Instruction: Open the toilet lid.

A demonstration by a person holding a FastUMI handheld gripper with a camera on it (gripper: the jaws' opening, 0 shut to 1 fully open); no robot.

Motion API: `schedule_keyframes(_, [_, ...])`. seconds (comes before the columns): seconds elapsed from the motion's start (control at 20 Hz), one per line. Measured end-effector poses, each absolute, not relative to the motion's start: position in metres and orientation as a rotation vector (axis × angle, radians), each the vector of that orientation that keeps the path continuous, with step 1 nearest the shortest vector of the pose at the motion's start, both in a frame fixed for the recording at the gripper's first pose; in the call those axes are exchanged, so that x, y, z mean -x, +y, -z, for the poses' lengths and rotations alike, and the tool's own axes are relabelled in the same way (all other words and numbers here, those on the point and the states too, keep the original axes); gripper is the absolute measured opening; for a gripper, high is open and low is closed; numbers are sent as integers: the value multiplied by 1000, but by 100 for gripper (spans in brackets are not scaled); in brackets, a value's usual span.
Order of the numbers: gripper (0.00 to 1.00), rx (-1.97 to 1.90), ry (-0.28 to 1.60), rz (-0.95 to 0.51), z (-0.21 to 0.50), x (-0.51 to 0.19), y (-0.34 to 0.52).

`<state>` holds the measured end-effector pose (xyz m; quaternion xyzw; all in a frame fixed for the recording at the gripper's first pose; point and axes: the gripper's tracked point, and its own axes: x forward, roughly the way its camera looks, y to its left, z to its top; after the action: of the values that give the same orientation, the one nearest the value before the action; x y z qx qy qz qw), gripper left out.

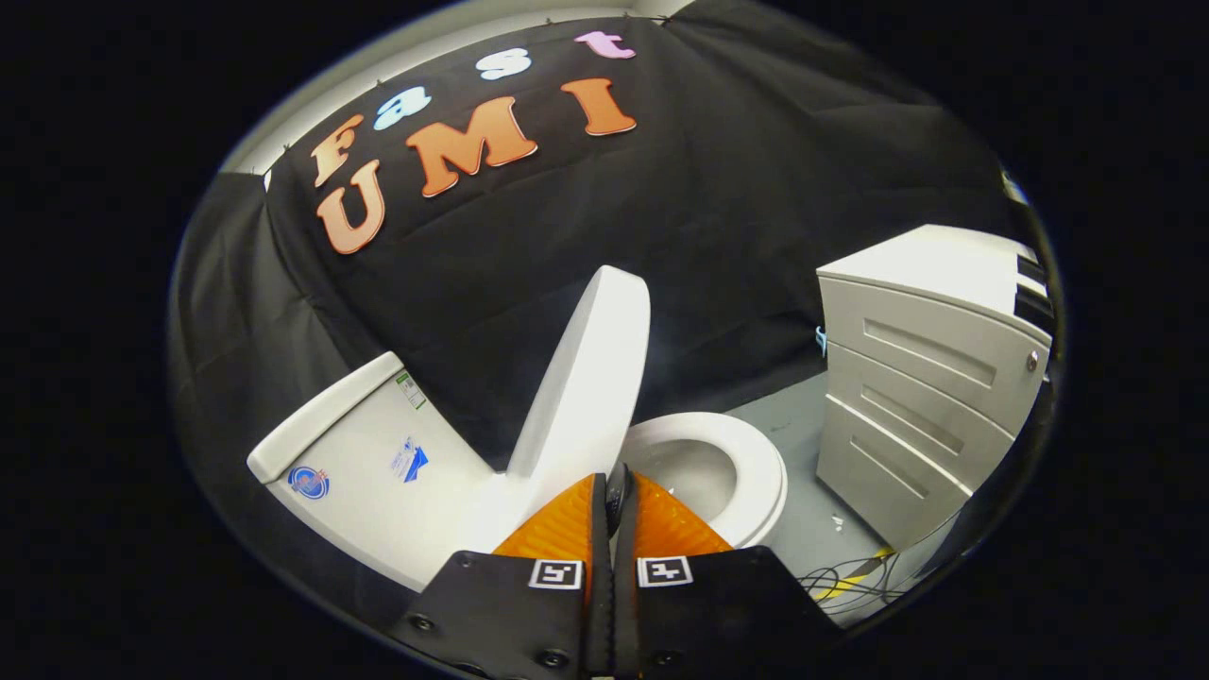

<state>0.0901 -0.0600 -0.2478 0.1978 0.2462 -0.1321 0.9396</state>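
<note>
The toilet lid [590,368] looks like smooth, glossy plastic, catching a soft sheen along its raised face. The seat [756,463] has the same glossy finish. The tank [378,463] looks glazed and smooth, with paper-like stickers on it. The cabinet [921,378] is matt, painted-looking, with a small shiny metal lock. The floor [803,416] is dull and smooth. The claw [616,496], fingers nearly closed together, has ribbed pads.

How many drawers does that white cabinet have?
3 show on the cabinet, stacked top, middle and bottom, beyond the shut gripper, right of the toilet. A lower one may be hidden.
</note>
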Motion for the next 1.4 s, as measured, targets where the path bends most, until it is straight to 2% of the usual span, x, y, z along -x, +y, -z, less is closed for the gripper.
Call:
schedule_keyframes(0.6, [8, -318, 484, 213, 203, -108, -16])
schedule_keyframes(1.4, [8, -189, 441, 64, 158, -137, 71])
